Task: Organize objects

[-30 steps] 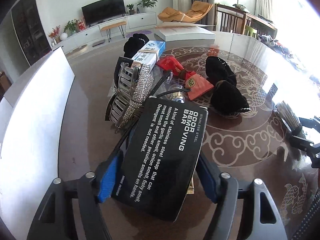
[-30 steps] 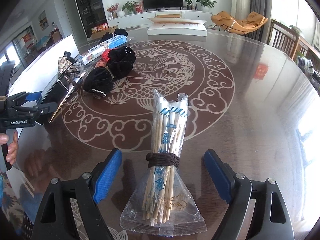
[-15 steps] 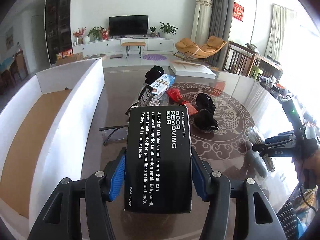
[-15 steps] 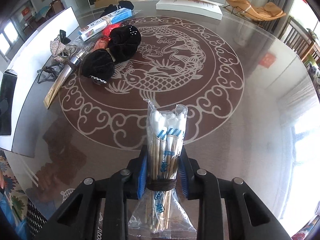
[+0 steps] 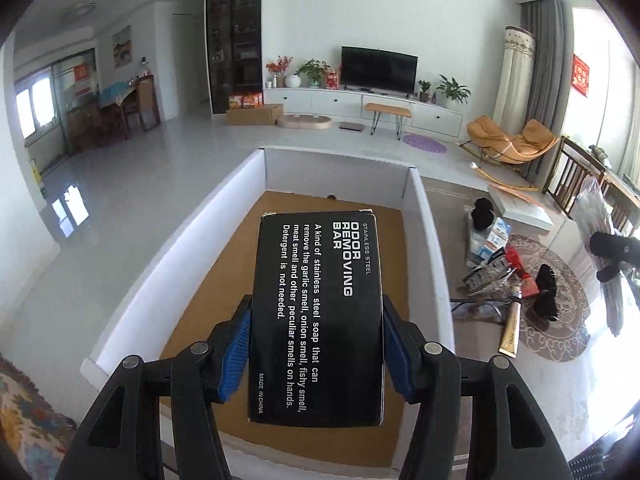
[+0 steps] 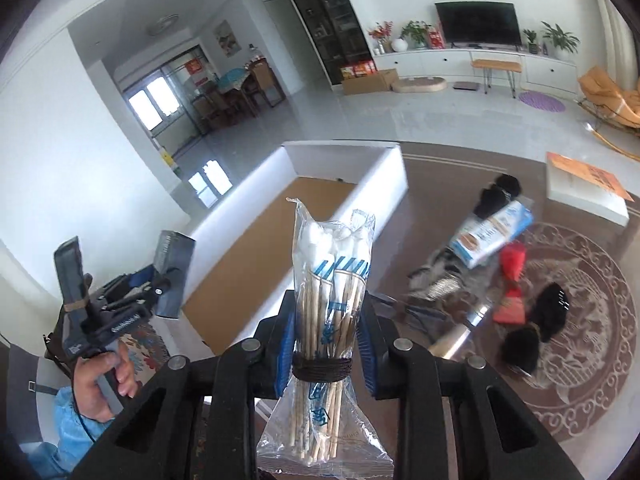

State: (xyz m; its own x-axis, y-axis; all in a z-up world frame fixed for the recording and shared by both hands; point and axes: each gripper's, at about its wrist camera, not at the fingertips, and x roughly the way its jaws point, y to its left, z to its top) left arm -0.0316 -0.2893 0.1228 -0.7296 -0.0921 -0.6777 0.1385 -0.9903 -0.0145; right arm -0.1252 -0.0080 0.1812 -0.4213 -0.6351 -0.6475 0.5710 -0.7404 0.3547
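Gripping one black box (image 5: 316,320), the left claw (image 5: 316,344); one swab bundle (image 6: 326,320) clenched in the right claw (image 6: 326,344).

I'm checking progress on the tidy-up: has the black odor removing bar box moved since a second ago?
Yes. Clamped in the left gripper, the black box left the table's clutter and now hangs over the white cardboard box.

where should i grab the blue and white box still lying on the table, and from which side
Grip the blue and white box across its two long sides near the middle, coming from above. It lies flat and long, propped on the clutter, with the black pouch against its far end.
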